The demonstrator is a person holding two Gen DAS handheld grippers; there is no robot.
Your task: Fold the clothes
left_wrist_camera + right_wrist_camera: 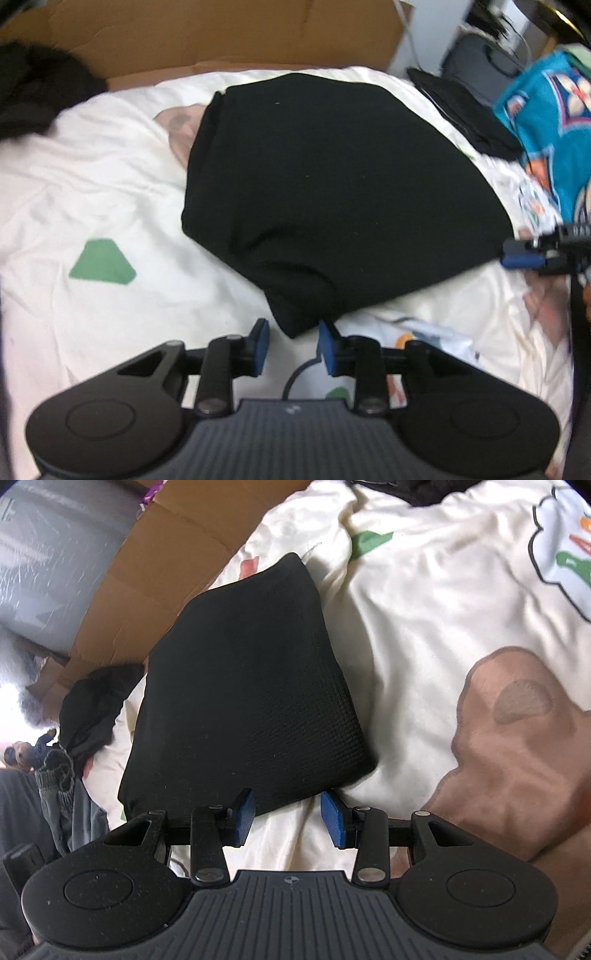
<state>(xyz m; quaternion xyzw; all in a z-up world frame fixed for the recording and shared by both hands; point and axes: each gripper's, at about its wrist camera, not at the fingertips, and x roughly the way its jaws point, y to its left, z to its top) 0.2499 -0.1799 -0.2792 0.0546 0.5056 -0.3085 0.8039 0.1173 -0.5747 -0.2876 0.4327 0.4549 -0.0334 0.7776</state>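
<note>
A black garment (332, 192) lies folded into a thick pad on a white printed bedsheet (92, 177). My left gripper (293, 345) is open, its blue pads just short of the garment's near corner, not touching it. In the right wrist view the same garment (243, 701) lies ahead. My right gripper (286, 821) is open at its near edge, with the left pad against the cloth. The right gripper also shows in the left wrist view (532, 254) at the garment's right corner.
A cardboard sheet (207, 33) stands behind the bed. A dark clothes pile (33, 88) lies at the far left, a teal printed cloth (550, 125) and a black item (458, 107) at the right. More dark clothes (92, 709) lie left of the garment.
</note>
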